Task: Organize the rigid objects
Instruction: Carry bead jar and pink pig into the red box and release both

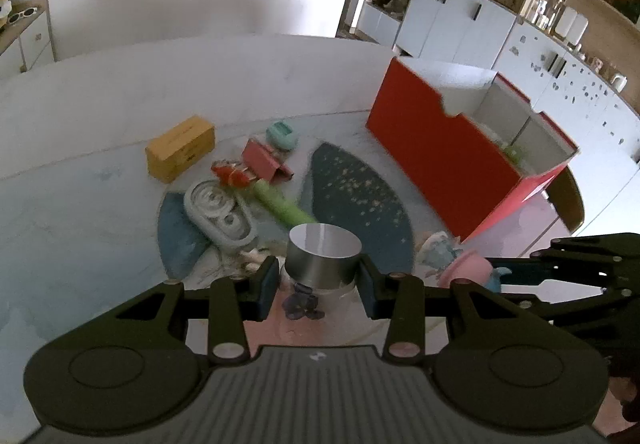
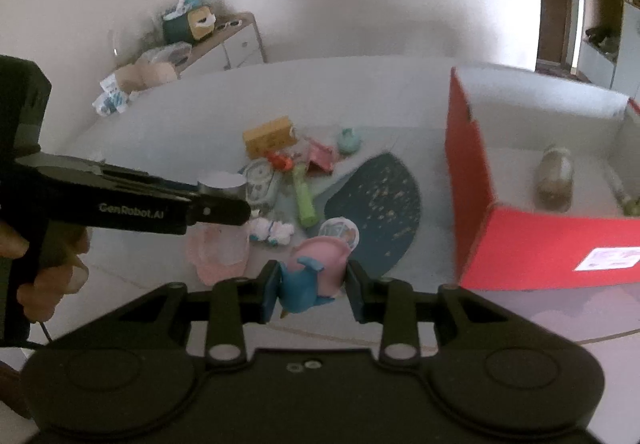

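Observation:
My left gripper (image 1: 319, 270) is shut on a clear glass jar (image 1: 324, 256) with a silver lid, its pads pressing on both sides just under the lid. The right wrist view shows that gripper (image 2: 236, 210) from the side, held by a hand, with the jar's lid (image 2: 222, 184) behind it. Between the pads of my right gripper (image 2: 314, 278), which is shut, sits a pink and blue toy (image 2: 316, 268). The toy (image 1: 468, 270) also shows at the right of the left wrist view. An open red box (image 1: 440, 148) (image 2: 540, 244) stands to the right.
On the pale floor lie a yellow carton (image 1: 180, 152), a mint object (image 1: 282, 135), a pink box (image 1: 264, 160), a clownfish toy (image 1: 232, 174), a green tube (image 1: 280, 204), a grey oval tray (image 1: 220, 212) and a dark blue mat (image 1: 360, 196). A jar (image 2: 554, 180) lies inside the red box.

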{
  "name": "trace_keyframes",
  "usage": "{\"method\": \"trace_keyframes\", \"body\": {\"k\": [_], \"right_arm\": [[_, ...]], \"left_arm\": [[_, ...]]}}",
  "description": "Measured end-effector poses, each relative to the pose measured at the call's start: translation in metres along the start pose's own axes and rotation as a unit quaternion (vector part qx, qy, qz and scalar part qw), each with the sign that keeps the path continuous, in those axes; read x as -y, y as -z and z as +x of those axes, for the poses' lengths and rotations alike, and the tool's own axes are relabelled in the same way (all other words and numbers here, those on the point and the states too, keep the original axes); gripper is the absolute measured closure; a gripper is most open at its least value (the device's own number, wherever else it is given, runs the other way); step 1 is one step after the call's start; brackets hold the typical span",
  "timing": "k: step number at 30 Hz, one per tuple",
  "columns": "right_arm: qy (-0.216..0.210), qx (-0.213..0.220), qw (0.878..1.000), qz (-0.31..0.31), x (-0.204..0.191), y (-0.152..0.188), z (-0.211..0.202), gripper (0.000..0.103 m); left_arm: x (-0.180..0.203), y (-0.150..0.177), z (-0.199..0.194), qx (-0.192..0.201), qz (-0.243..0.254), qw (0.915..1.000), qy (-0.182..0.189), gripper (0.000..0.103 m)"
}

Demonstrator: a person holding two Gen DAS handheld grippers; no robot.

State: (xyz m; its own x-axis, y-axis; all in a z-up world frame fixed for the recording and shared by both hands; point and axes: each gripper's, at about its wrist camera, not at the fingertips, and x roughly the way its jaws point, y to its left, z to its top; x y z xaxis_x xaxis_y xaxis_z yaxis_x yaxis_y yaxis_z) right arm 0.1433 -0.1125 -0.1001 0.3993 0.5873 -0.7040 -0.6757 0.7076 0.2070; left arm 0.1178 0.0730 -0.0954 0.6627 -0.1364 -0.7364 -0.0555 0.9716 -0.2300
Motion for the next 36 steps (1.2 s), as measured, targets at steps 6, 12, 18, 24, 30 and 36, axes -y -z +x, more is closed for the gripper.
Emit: {"method": "trace_keyframes", "body": {"k": [6, 12, 18, 24, 30, 36], "right_arm": [[0.005, 0.02, 1.0, 0.006, 0.013, -0.014, -0.029, 0.069], [0.021, 0.044, 0.999, 0.01, 0.036, -0.025, -0.051, 0.069], [0.054, 0.057, 0.997, 0.02, 0.074, -0.033, -0.063, 0.069], [0.072, 0.058, 0.995, 0.036, 0.117, -0.035, -0.069, 0.069], [0.085, 0.056, 0.994, 0.042, 0.158, -0.035, -0.068, 0.069], [0.089, 0.044, 0.994, 0.035, 0.189, -0.037, -0.056, 0.069]], "left_arm": [[0.028, -0.02, -0.015, 0.011, 0.003, 0.9998, 0.015, 0.062], [0.062, -0.042, -0.02, 0.017, 0.011, 0.9995, 0.022, 0.062], [0.098, -0.062, -0.015, 0.029, 0.031, 0.9986, 0.033, 0.062], [0.133, -0.08, 0.001, 0.033, 0.047, 0.9976, 0.038, 0.062], [0.164, -0.094, 0.022, 0.03, 0.062, 0.997, 0.034, 0.062], [0.192, -0.115, 0.054, 0.02, 0.065, 0.9972, 0.031, 0.062]]}}
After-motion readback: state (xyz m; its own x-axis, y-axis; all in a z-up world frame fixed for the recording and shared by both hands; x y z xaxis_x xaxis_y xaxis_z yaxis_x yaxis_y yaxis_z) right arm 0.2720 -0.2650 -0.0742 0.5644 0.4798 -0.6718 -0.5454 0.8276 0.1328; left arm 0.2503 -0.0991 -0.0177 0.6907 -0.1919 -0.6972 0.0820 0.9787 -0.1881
